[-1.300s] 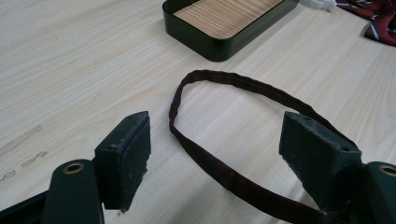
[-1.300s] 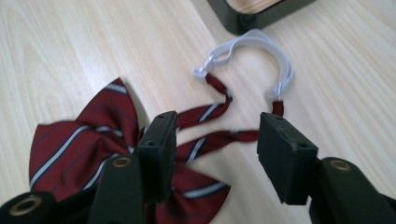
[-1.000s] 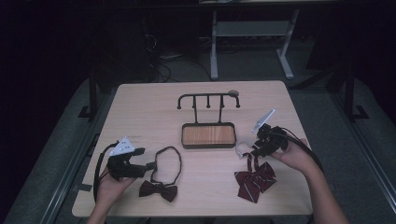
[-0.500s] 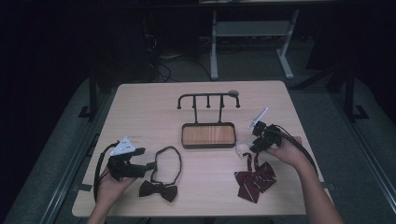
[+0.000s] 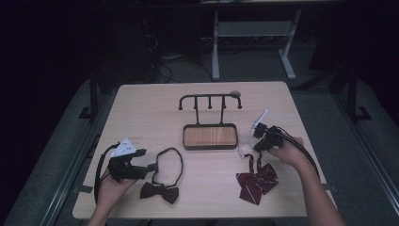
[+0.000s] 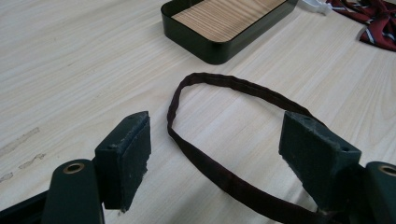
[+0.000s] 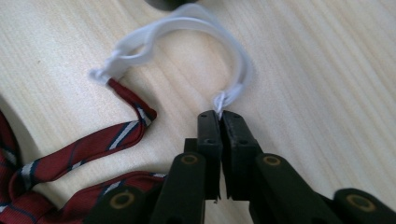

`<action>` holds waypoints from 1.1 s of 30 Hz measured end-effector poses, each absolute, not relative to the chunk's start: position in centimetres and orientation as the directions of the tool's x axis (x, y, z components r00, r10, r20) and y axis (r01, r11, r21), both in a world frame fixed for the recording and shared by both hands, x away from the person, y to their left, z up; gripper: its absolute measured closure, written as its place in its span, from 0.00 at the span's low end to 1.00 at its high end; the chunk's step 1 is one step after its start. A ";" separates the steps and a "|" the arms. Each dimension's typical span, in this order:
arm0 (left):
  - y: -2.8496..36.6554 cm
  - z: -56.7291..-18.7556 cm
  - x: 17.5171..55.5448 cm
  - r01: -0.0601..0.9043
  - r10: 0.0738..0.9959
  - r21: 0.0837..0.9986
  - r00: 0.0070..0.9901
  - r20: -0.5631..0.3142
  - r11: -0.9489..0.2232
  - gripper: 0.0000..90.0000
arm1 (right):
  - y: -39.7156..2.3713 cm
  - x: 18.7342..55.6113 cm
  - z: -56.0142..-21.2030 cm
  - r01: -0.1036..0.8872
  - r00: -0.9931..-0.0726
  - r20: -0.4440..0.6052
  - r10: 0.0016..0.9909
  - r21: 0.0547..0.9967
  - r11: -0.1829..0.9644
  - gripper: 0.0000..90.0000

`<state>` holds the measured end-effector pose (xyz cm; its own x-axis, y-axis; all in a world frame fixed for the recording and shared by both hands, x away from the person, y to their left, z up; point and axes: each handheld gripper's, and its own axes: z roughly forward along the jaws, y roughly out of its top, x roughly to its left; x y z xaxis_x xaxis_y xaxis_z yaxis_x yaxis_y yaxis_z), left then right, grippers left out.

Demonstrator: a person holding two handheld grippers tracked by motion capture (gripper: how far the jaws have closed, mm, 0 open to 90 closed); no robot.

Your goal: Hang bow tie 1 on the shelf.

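Note:
A red striped bow tie [image 5: 258,181] lies at the table's front right, its white elastic loop [image 5: 244,149] stretched toward the tray. My right gripper [image 7: 220,116] has just been closing, and its jaws are now shut on the end of that white elastic [image 7: 196,23]. At the front left lies a dark bow tie [image 5: 160,191] with its strap [image 6: 219,177] in a loop. The left gripper [image 6: 222,135] rests low on the table and stands open, its pads either side of the strap without touching it.
A black stand with a wood-bottomed tray [image 5: 210,136] and a rail of hooks [image 5: 210,100] sits mid-table behind both ties. Its tray corner [image 6: 205,44] lies just beyond the dark strap. Bare tabletop stretches to the far edge and between the two ties.
The right gripper has come down onto the white elastic and its jaws have closed on it. The left gripper and the dark bow tie have not moved.

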<state>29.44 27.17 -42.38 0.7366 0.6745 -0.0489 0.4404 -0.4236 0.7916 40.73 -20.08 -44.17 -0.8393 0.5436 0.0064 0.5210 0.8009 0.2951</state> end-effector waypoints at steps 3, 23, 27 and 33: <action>27.2 -42.3 29.4 0.442 0.676 0.792 0.735 -0.050 -0.422 0.28 | -20.2 40.4 -43.9 0.515 -0.846 0.027 0.533 0.300 0.803 0.97; 27.2 -42.4 29.4 0.443 0.679 0.792 0.732 -0.048 -0.421 0.28 | -20.3 38.3 -39.1 0.450 -0.888 0.103 0.447 0.386 0.805 0.97; 27.2 -42.3 29.3 0.442 0.681 0.794 0.730 -0.047 -0.418 0.28 | -20.4 38.2 -38.4 0.442 -0.894 0.117 0.433 0.399 0.804 0.97; 27.3 -42.3 29.3 0.444 0.684 0.795 0.727 -0.051 -0.413 0.28 | -20.5 37.8 -36.7 0.420 -0.904 0.108 0.414 0.411 0.809 0.97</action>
<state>29.33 27.29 -42.30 0.7273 0.6844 -0.0507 0.4438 -0.4126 0.7955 37.80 -20.49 -36.75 -0.9038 0.4141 0.1078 0.4198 0.8091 0.4114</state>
